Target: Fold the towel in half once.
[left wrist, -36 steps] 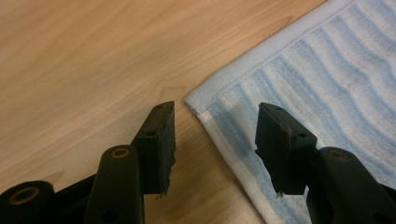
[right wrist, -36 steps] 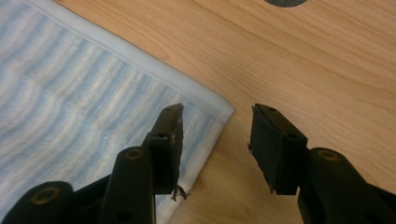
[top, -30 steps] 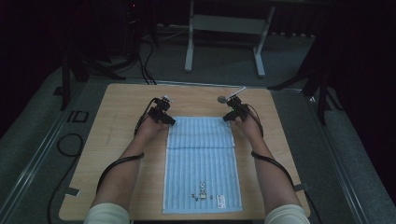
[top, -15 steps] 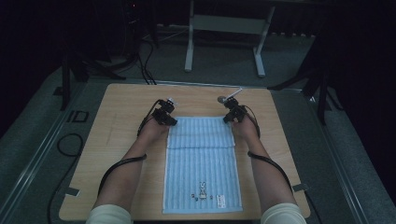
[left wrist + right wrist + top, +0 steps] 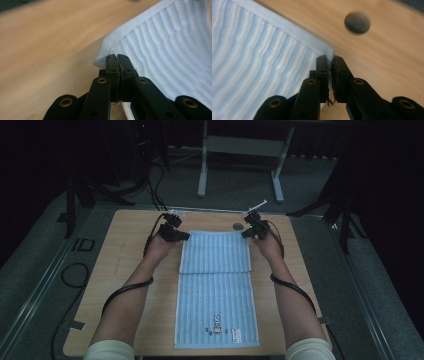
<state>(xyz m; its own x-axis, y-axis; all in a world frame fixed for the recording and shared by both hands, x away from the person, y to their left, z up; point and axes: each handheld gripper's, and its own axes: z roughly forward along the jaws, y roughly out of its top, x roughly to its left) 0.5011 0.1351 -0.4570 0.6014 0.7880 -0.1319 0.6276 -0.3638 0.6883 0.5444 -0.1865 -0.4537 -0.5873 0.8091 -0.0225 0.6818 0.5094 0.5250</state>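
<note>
1. Your left gripper (image 5: 186,236) is clamped on the far left corner of the light blue towel (image 5: 216,290); in the left gripper view its jaws (image 5: 117,65) meet with the white hem pinched between them.
2. Your right gripper (image 5: 245,234) is likewise closed on the towel's far right corner; in the right gripper view the hem (image 5: 287,27) runs into the narrow gap between the jaws (image 5: 329,65).
3. Both sets of jaws have just been closing: a second ago they stood half open at those corners, and now the cloth is caught in each.
4. Compared with the earlier high view, both hands sit higher over the far edge of the wooden table (image 5: 130,265), and the towel's far part has come up with them.
5. A crosswise edge now shows in the towel about a third of the way from its far end; earlier the cloth lay flat along its whole length.
6. Towel's near part lies flat on the table between your forearms, its near end at the table's near edge.
7. Small metal pieces (image 5: 218,324) rest on the towel's near end, where they were before.
8. Round grey hole (image 5: 357,22) in the tabletop lies just beyond the far right corner.
</note>
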